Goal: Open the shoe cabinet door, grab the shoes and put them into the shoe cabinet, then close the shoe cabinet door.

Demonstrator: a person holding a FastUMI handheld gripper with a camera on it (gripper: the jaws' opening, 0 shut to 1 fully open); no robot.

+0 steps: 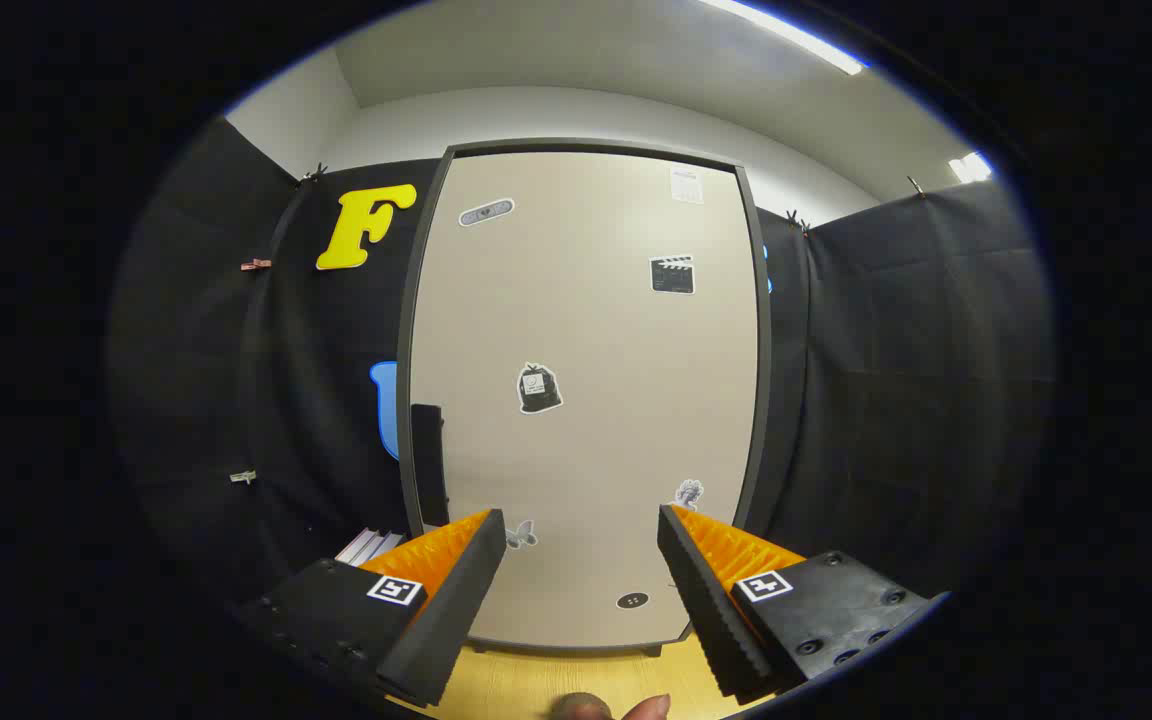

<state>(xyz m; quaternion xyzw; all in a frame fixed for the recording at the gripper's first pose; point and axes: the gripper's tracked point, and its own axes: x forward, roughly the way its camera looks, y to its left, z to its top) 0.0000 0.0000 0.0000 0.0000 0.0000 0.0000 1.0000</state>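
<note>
A tall beige shoe cabinet door (586, 400) with a dark frame stands shut straight ahead of my gripper (581, 525). Small stickers dot the door. A dark vertical handle (428, 462) sits on the door's left edge, just above my left finger. My fingers (456, 570) stand wide apart with nothing between them, a short way in front of the door. No shoes are in sight.
Black cloth walls flank the cabinet on both sides. A light wooden floor (536, 685) runs under the cabinet's base. Some books or papers (368, 546) lie low at the left of the cabinet. A person's fingertip (646, 708) shows below the fingers.
</note>
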